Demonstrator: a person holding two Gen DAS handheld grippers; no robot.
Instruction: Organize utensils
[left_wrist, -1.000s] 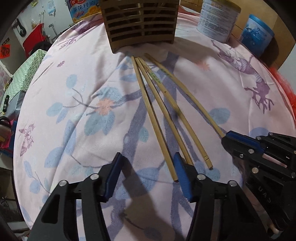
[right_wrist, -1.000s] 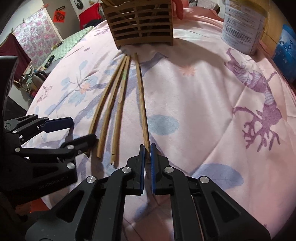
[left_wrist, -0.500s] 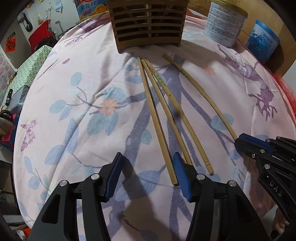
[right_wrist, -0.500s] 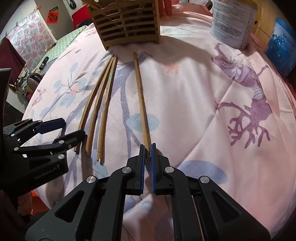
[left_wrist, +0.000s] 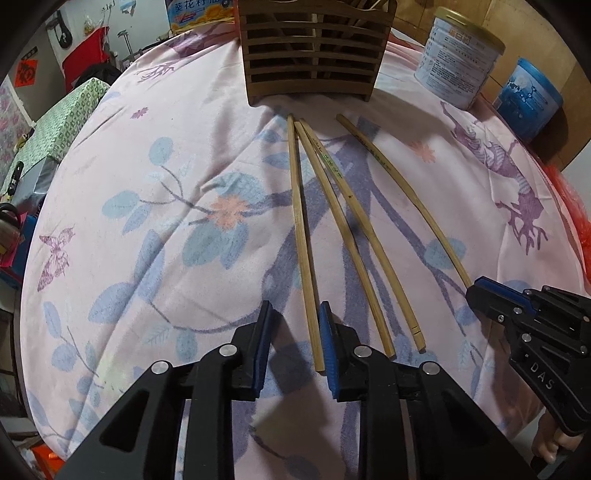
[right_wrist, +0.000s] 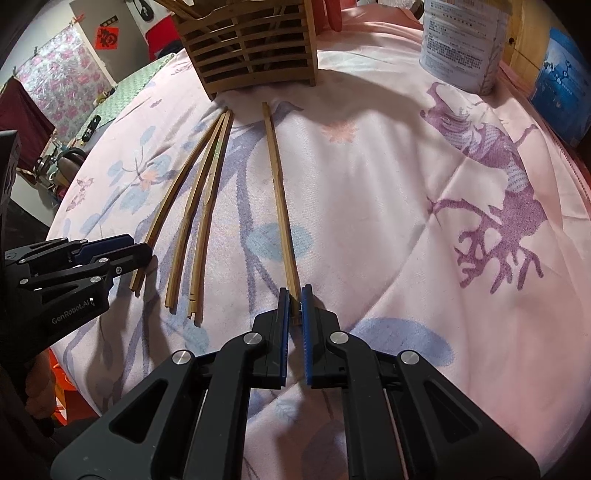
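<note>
Pale tan bamboo chopsticks lie on a pink tablecloth printed with blue leaves and purple branches; the slatted holder is brown.

a: both views are evenly lit from overhead and fairly bright, with soft shadows pooling under the slatted holder and beneath each gripper.

b: focus is sharp at the centre; the fisheye bends the surface into a dome and the corners go black.
</note>
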